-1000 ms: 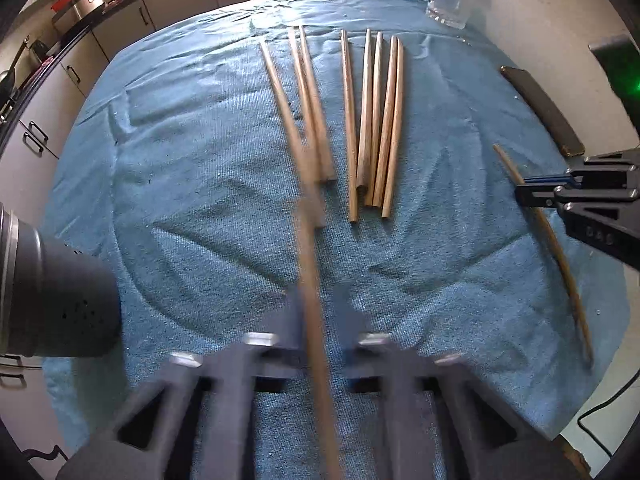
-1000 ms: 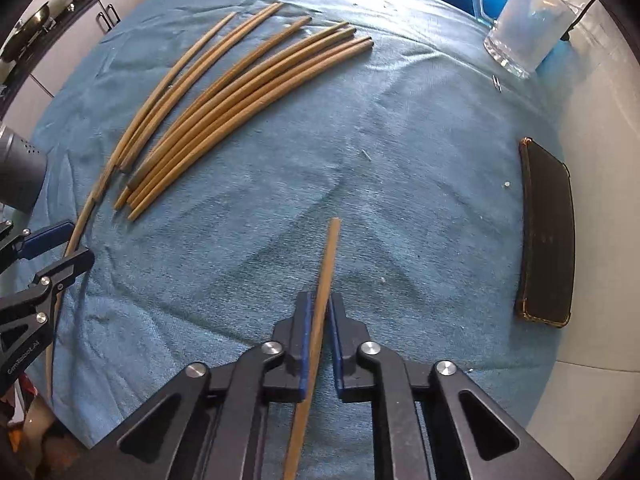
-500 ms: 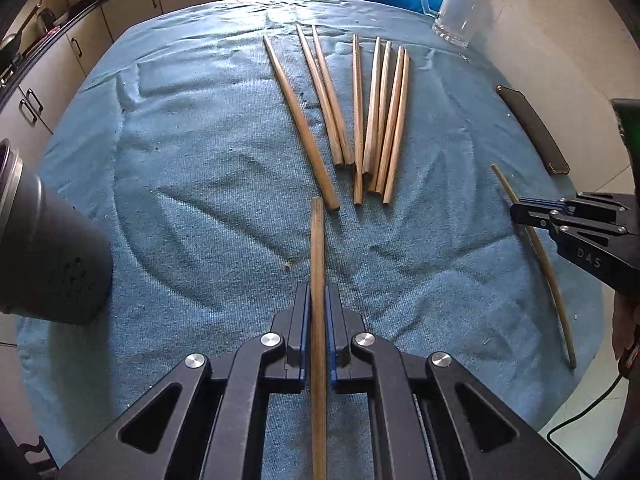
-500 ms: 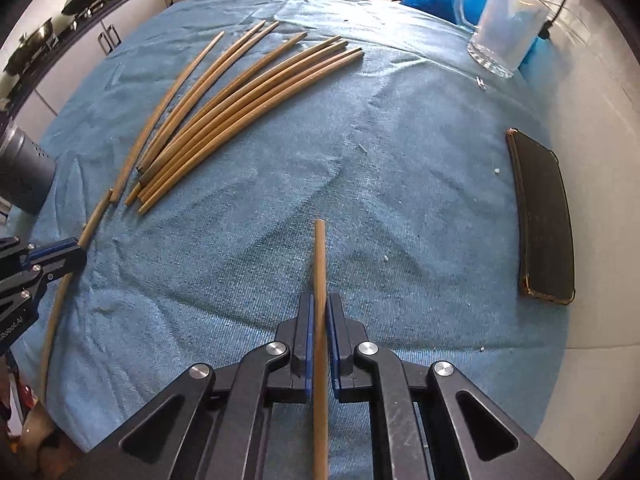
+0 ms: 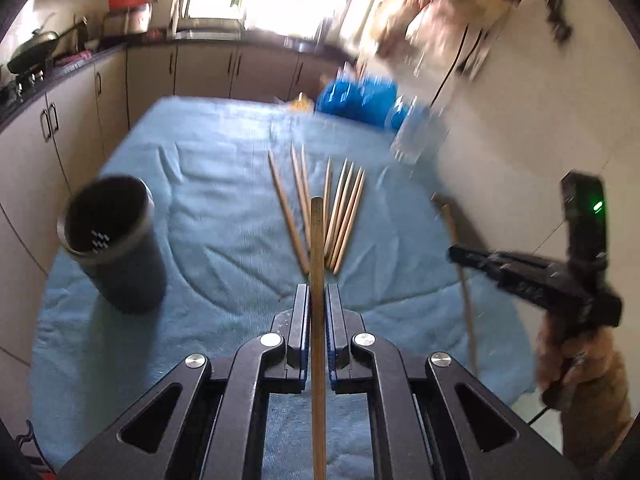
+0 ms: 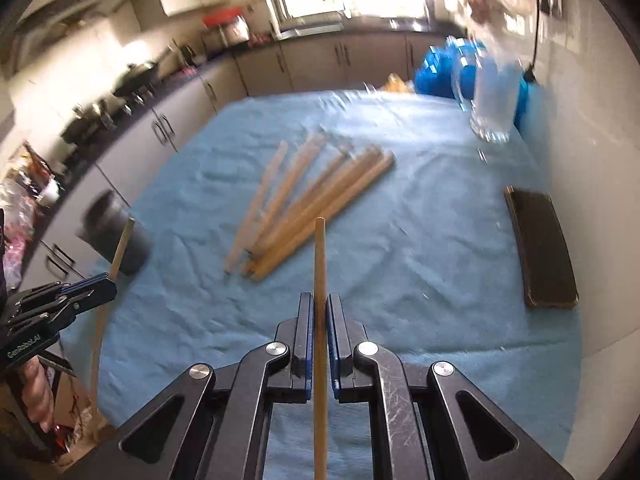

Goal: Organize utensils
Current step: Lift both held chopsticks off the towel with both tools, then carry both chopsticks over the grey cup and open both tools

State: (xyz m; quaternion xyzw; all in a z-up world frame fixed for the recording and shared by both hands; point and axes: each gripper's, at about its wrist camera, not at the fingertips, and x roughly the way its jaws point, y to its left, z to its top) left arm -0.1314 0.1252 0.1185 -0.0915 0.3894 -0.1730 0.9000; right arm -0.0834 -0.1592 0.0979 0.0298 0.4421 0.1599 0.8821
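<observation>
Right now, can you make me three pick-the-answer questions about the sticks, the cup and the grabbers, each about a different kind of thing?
1. Where does the dark round holder cup stand?
A. on the blue towel cloth
B. on the kitchen counter
C. on the floor

2. How many wooden chopsticks lie in the loose bunch on the cloth?
A. two
B. six
C. twelve

3. What is the left gripper doing?
A. standing wide open
B. clamping a spoon
C. clamping one wooden chopstick

Answers:
1 A, the cup's base sits on the cloth near its left edge.
2 B, six can be counted in the left wrist view.
3 C, one stick runs between its closed fingers; the right gripper grips another.
</observation>
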